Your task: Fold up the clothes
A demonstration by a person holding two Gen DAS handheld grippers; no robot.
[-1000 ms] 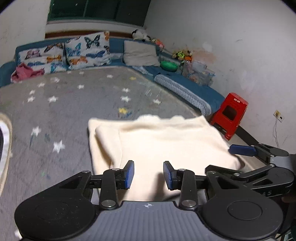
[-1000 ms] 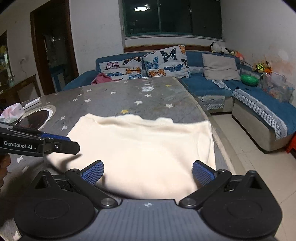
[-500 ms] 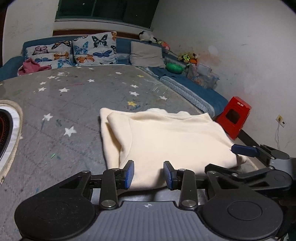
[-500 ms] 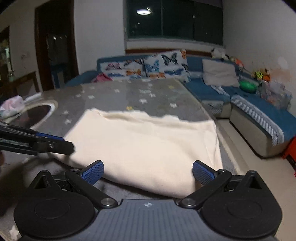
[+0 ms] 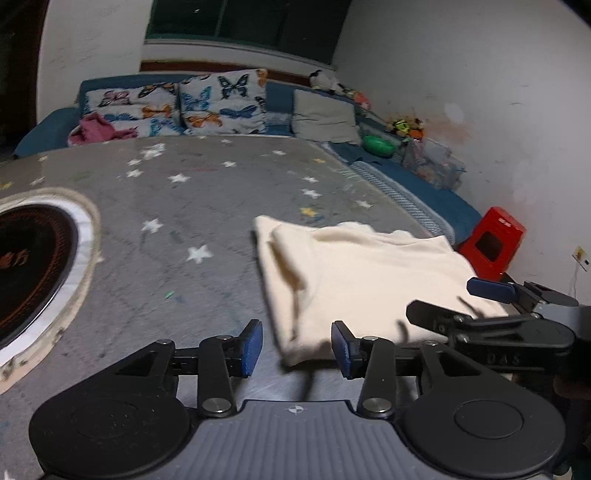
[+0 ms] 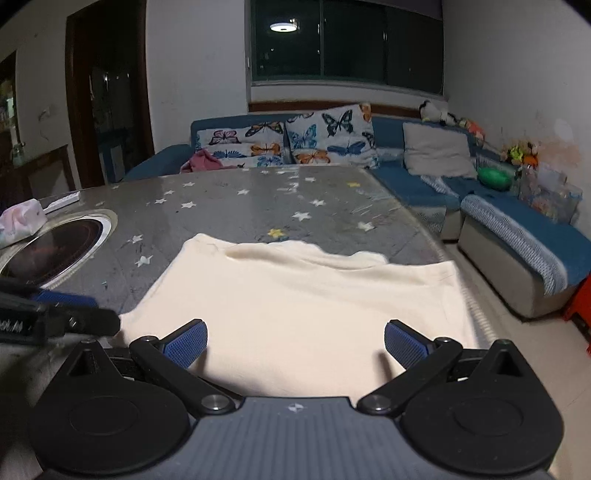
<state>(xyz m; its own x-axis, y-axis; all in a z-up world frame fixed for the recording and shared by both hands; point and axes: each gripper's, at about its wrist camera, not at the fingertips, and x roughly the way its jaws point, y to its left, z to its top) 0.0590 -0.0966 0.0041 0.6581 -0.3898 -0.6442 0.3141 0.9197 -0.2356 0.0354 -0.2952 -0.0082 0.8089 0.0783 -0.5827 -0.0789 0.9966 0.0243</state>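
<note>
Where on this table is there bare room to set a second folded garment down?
Free: the starred table between the cream garment and the sofa cushions, and the strip between garment and round hob. Crowded: the near edge, where both open grippers sit at the garment.

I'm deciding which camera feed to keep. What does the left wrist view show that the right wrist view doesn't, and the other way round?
Only the left wrist view shows the whole red stool by the wall and a wall socket. Only the right wrist view shows the doorway, the ceiling light's reflection in the window, and a pale pouch on the table. Both show the folded cream garment, the starred table, the butterfly cushions, and both grippers open: left gripper, right gripper.
</note>
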